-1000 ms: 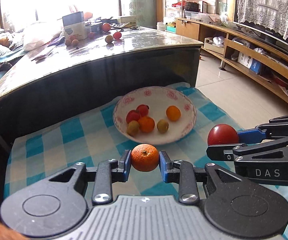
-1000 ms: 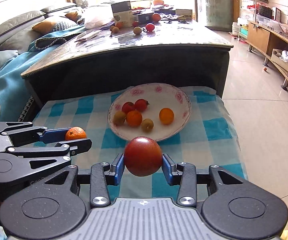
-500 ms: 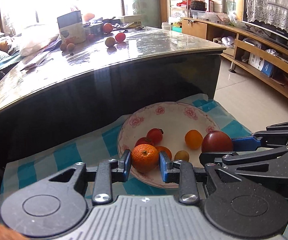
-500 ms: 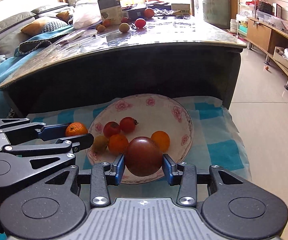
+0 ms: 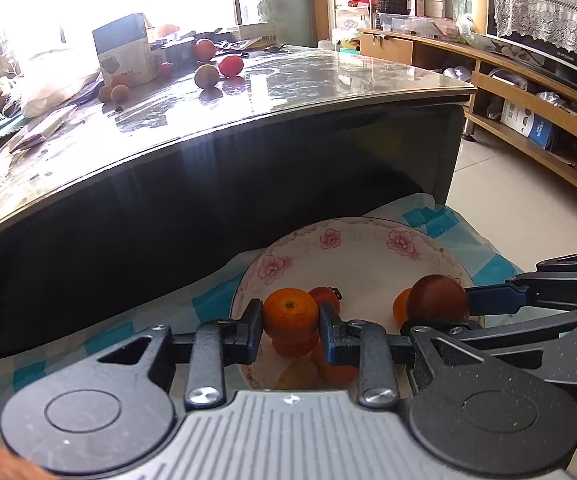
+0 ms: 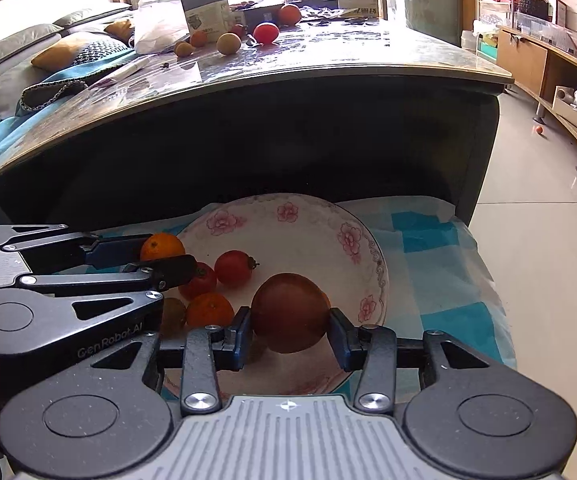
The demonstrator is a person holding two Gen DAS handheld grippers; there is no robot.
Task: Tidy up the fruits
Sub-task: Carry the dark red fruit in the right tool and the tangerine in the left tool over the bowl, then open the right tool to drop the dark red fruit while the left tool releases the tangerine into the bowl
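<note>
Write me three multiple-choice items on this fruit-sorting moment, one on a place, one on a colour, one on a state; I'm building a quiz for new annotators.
1. Where is the floral plate?
A. on the checked cloth
B. on the glossy table
C. on the floor tiles

2. What colour is the fruit in the right gripper?
A. bright yellow
B. dark red
C. green

3. What is the state of the left gripper?
A. open, holding nothing
B. shut on a spoon
C. shut on the orange

Answers:
1 A: the blue-and-white checked cloth lies under the plate, below the table edge.
2 B: the dark red fruit sits between the blue pads over the plate.
3 C: the orange is clamped between both pads, above the fruit in the plate.
</note>
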